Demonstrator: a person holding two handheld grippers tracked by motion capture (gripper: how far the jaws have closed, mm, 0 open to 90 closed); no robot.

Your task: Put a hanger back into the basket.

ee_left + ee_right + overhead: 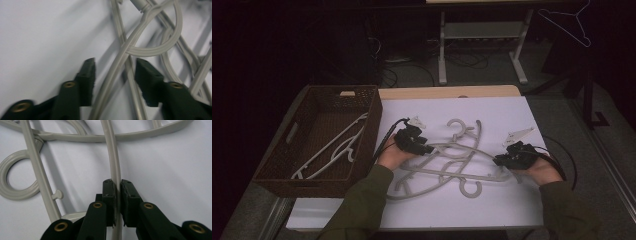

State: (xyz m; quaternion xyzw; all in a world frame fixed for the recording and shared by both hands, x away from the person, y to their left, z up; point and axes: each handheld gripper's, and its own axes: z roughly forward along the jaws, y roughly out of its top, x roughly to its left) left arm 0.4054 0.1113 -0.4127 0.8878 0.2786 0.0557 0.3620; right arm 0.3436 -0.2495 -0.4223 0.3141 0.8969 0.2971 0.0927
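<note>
Between L jaws: two thin bars of the tangled hangers running up through the gap, pads standing clear of both, about half wide, gripping nothing.
L gripper: sitting at the pile's left end, pointing toward R gripper.
R gripper: closing narrow on one hanger arm, pads pressing both sides of it; showing at the pile's right end in high view.
Hanger pile: lying on the white table between both grippers, several hangers crossing, hooks and arms interlocking; one hook ring lying left of R jaws.
Basket: standing just left of L hand, already holding a couple of white hangers.
Judging step: prob. separating one hanger from the tangle before moving it to the basket.
Risk 1: pulling with R while arms are crossing – dragging the whole pile along instead of one piece.
Risk 2: L closing on two bars at once – pinning the wrong hanger, locking the tangle tighter.
Risk 3: thin smooth bar sliding or twisting within R pads under sideways load – losing grip mid-lift.
Risk 4: hook catching on another arm – snagging, then springing free and skidding toward table edge.
</note>
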